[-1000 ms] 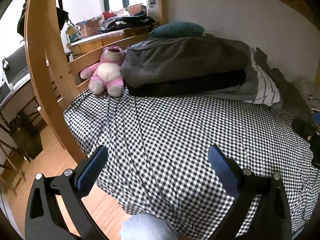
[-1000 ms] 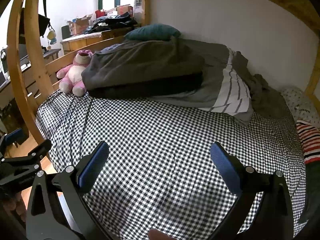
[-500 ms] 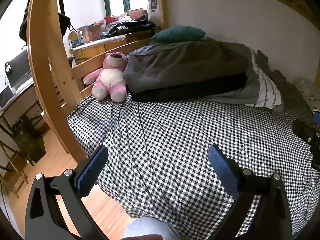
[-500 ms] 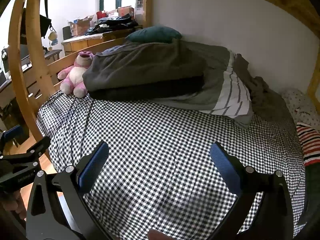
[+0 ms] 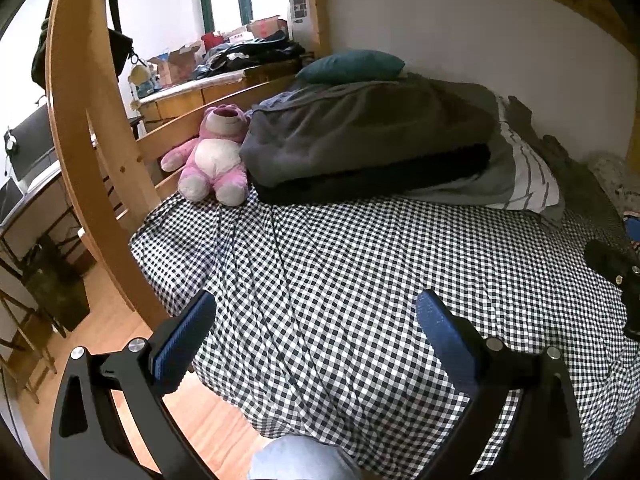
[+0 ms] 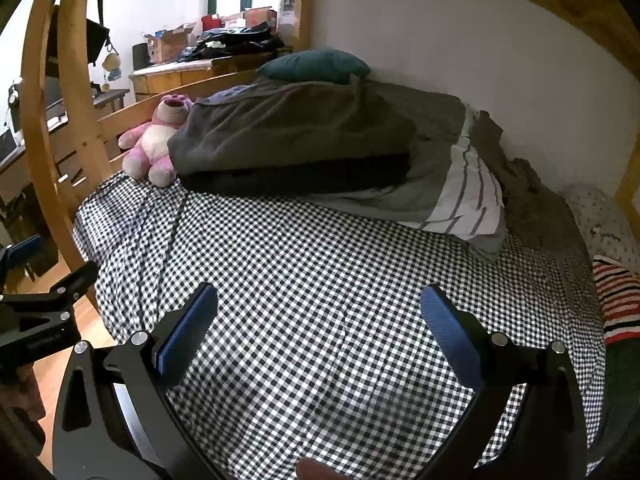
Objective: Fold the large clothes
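I have both the left gripper (image 5: 316, 312) and right gripper (image 6: 318, 308) spread wide, empty, above the checked bed (image 6: 320, 280). The striped garment (image 6: 614, 300) at its right edge looks soft, floppy; I'd pinch its corners.

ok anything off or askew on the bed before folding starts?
The checkered sheet is rucked into long creases near its left edge, below the pink plush. A brownish garment lies crumpled against the wall. Nothing looks spilled or damaged.
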`<state>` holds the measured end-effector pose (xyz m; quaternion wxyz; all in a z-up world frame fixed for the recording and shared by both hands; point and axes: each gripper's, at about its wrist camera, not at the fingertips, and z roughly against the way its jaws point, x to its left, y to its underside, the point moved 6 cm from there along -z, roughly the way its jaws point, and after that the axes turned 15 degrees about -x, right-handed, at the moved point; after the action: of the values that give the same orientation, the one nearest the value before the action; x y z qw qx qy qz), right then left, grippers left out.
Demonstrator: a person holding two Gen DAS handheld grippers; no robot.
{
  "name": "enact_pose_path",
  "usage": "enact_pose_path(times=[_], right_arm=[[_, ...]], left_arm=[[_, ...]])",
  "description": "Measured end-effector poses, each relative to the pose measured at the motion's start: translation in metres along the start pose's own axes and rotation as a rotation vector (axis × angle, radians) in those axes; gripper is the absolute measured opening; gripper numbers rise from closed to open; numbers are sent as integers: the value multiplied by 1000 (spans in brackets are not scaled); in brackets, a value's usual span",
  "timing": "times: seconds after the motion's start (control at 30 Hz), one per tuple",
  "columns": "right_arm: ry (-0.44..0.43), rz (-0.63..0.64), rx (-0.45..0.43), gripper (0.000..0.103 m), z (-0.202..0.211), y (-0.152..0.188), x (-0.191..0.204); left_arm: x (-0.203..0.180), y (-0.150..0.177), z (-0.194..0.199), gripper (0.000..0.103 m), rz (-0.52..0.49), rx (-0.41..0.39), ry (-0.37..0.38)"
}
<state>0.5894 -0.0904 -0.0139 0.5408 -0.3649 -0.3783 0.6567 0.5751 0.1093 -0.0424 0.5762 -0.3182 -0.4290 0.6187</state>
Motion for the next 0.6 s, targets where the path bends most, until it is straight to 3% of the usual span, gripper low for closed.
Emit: enact_pose_path(times=[0.13, 0.23, 0.6], right_arm=[[-1, 5, 3, 100, -1, 1, 1], [11, 13, 9, 100, -3, 3, 1], [7, 20, 19, 100, -5, 8, 2]], left_arm=[[1, -1, 0, 99, 10, 1, 9], [2, -1, -1, 99, -20, -2, -27], [1, 1, -1, 99, -13, -3, -3]])
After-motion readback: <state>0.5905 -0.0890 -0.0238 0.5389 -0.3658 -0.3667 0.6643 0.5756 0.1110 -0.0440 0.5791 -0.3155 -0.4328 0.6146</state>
